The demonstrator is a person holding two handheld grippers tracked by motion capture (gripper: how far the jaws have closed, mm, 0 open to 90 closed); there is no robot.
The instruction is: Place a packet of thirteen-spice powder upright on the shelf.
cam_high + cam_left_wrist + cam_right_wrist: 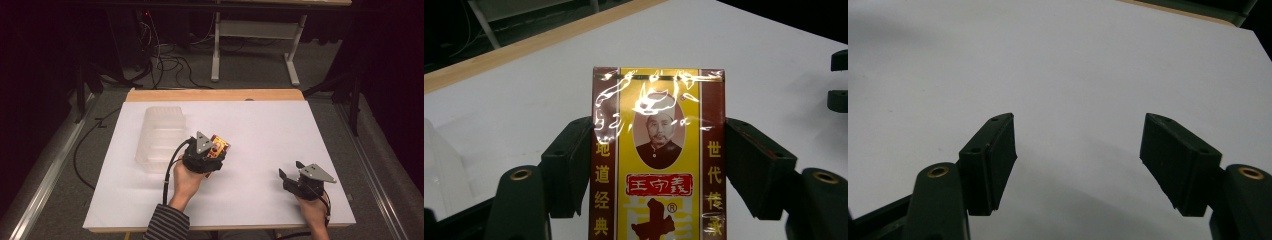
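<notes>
A red and yellow packet with Chinese print and a glossy wrap is held between the jaws of my left gripper, which press on both its long sides. From above, that packet pokes out of the left gripper just right of a clear plastic box. My right gripper rests near the table's front right, open, with nothing but white table between its fingers.
The white tabletop has a wooden strip along its far edge. The clear box's corner sits at the left in the left gripper view. Cables and a table frame lie on the floor beyond.
</notes>
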